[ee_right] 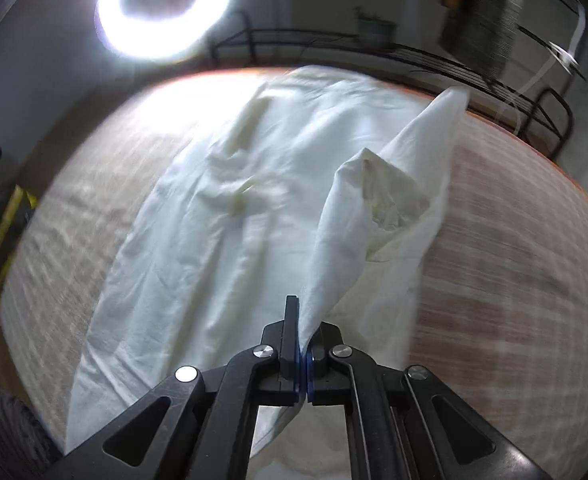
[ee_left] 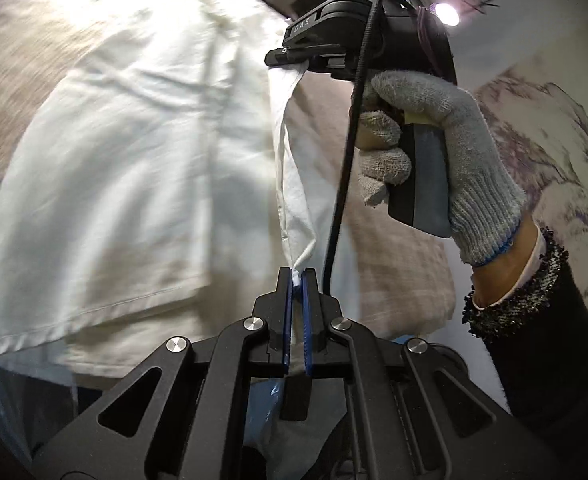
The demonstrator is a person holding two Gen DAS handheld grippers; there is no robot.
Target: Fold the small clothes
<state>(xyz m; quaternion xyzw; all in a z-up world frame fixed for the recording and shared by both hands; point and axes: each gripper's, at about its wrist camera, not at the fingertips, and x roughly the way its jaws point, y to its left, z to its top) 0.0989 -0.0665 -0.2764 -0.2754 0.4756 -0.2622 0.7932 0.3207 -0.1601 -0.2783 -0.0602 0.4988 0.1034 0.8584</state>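
Observation:
A white garment [ee_left: 126, 184] lies spread on a beige woven tabletop [ee_left: 394, 240]. My left gripper [ee_left: 297, 276] is shut on the garment's edge, which stretches taut up to my right gripper [ee_left: 294, 62], also shut on that edge and held by a gloved hand [ee_left: 426, 148]. In the right wrist view my right gripper [ee_right: 300, 320] pinches a lifted fold of the garment [ee_right: 254, 208], which rises off the table; a sleeve [ee_right: 426, 136] points toward the far edge.
The table [ee_right: 514, 280] has an orange rim at the far side. A ring light [ee_right: 162, 8] glares at the upper left. A black metal rack [ee_right: 414, 56] stands behind the table. A yellow object [ee_right: 6, 236] lies off the left side.

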